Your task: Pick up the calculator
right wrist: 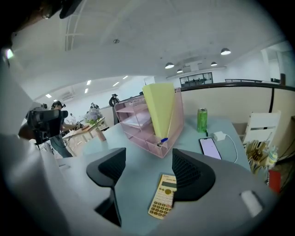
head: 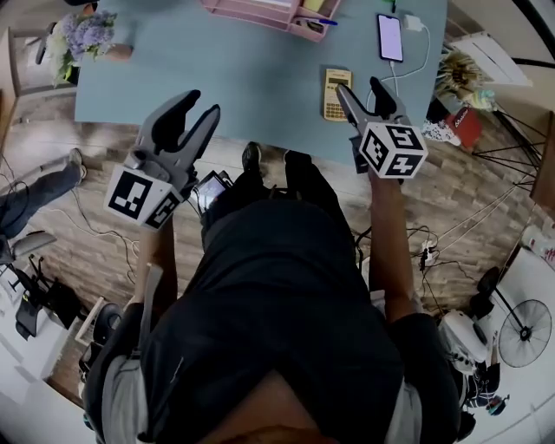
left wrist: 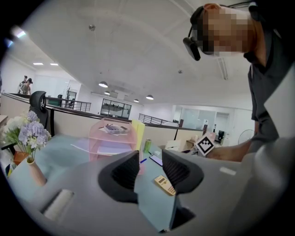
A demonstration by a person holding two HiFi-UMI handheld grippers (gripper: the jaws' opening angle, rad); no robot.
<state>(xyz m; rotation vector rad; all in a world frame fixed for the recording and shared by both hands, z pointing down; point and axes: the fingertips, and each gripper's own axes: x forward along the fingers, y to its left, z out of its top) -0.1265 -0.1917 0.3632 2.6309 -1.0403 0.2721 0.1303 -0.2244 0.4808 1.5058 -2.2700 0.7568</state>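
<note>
The calculator [head: 336, 94] is yellow-beige and lies flat on the pale blue table [head: 243, 87], near its front edge. My right gripper [head: 360, 90] hovers just right of it, open, one finger over its right edge. In the right gripper view the calculator [right wrist: 163, 198] shows on the table beyond the open jaws of the right gripper [right wrist: 148, 168], partly hidden by the right finger [right wrist: 191, 177]; nothing is gripped. My left gripper [head: 199, 106] is at the table's front edge, well left of the calculator, jaws a little apart and empty. Past the left gripper [left wrist: 150, 168] I see the calculator [left wrist: 163, 184].
A pink desk organiser [head: 269, 10] with a yellow folder [right wrist: 161, 113] stands at the table's back. A phone [head: 390, 36] on a white charger cable lies behind the calculator, beside a green can [right wrist: 202, 120]. A vase of flowers [head: 82, 35] is at the far left.
</note>
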